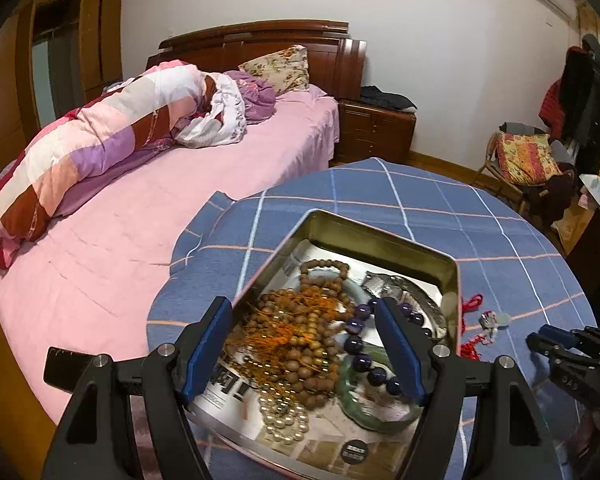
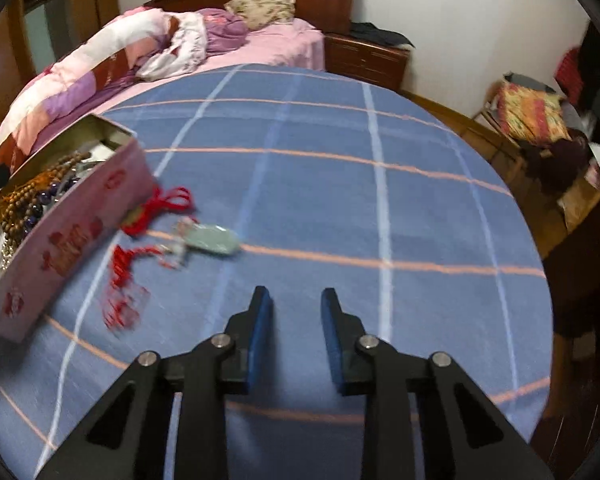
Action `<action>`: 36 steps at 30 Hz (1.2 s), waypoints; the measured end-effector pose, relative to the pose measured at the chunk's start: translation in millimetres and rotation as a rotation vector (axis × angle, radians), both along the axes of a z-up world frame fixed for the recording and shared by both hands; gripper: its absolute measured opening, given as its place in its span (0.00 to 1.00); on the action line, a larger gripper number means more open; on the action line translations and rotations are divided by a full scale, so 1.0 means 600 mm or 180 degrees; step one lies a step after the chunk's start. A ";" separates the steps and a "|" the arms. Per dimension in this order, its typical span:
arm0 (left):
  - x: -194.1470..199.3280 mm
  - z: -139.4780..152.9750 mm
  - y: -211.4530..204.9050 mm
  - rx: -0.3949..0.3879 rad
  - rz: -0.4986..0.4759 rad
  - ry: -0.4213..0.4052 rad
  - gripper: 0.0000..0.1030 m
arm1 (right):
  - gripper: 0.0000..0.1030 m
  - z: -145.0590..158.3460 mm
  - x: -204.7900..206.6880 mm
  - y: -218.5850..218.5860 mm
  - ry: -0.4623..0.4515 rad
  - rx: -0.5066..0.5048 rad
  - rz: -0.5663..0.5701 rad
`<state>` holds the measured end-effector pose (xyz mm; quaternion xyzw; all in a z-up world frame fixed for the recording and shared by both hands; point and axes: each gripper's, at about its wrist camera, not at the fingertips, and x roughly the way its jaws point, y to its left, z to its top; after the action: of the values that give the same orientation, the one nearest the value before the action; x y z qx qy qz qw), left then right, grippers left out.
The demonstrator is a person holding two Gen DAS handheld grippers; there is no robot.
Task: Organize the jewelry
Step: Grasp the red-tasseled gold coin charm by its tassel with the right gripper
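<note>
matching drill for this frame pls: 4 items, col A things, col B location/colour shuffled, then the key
Column A
1. purple bead bracelet
2. pale green pendant on a red cord
3. pearl strand
4. right tongs

Column B
a. empty, jaws apart, over the bare blue checked cloth
b. in the tin, at its near end, next to the green bangle
c. on the cloth, outside the tin
d. in the tin, by the right finger of the left tongs

Pairs: 1-d, 2-c, 3-b, 4-a
</note>
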<state>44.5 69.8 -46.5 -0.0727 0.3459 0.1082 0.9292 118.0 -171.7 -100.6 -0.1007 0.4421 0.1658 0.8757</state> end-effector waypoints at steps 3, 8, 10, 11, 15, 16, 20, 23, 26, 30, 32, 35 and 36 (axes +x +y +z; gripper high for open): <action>0.003 -0.004 -0.012 0.0034 -0.0031 0.0025 0.72 | 0.34 0.004 -0.005 -0.007 -0.0006 0.0065 -0.0039; 0.006 -0.007 -0.014 0.0077 -0.0052 0.0060 0.72 | 0.57 0.023 0.003 0.043 -0.0078 0.0293 0.0145; 0.007 -0.005 -0.010 0.0052 -0.0043 0.0054 0.72 | 0.59 0.028 0.008 0.066 -0.0103 0.0293 0.0204; 0.007 -0.006 -0.009 0.0044 -0.0037 0.0058 0.72 | 0.60 0.029 0.011 0.074 -0.0122 0.0276 0.0221; 0.008 -0.008 -0.006 -0.0011 -0.0054 0.0068 0.72 | 0.62 0.022 0.031 0.104 -0.0096 0.0187 0.0280; 0.007 -0.007 -0.007 -0.0020 -0.0074 0.0055 0.72 | 0.61 0.016 0.036 0.107 -0.0082 0.0135 0.0280; 0.006 -0.006 -0.010 -0.0002 -0.0084 0.0043 0.72 | 0.44 0.000 0.038 0.096 0.0027 0.0090 0.0269; 0.010 -0.012 -0.007 -0.0024 -0.0052 0.0087 0.72 | 0.52 0.014 0.031 0.088 -0.0050 0.0224 0.0276; 0.009 -0.013 -0.008 -0.0020 -0.0039 0.0097 0.72 | 0.63 0.030 0.030 0.102 -0.0122 0.0262 0.0348; 0.009 -0.012 -0.008 -0.0013 -0.0042 0.0082 0.72 | 0.68 0.029 0.045 0.137 -0.0137 0.0243 0.0473; 0.009 -0.012 -0.006 -0.0018 -0.0041 0.0077 0.72 | 0.68 0.017 0.055 0.155 -0.0074 0.0228 0.0553; 0.009 -0.012 -0.005 -0.0027 -0.0035 0.0081 0.72 | 0.38 -0.001 0.060 0.174 0.0025 0.0161 0.0690; 0.009 -0.012 -0.003 -0.0034 -0.0029 0.0076 0.72 | 0.21 0.000 0.060 0.173 0.0048 0.0185 0.0695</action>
<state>49.8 67.9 -53.5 -0.0748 0.3578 0.1030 0.9251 153.8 -68.2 -100.6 -0.1215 0.4301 0.2738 0.8516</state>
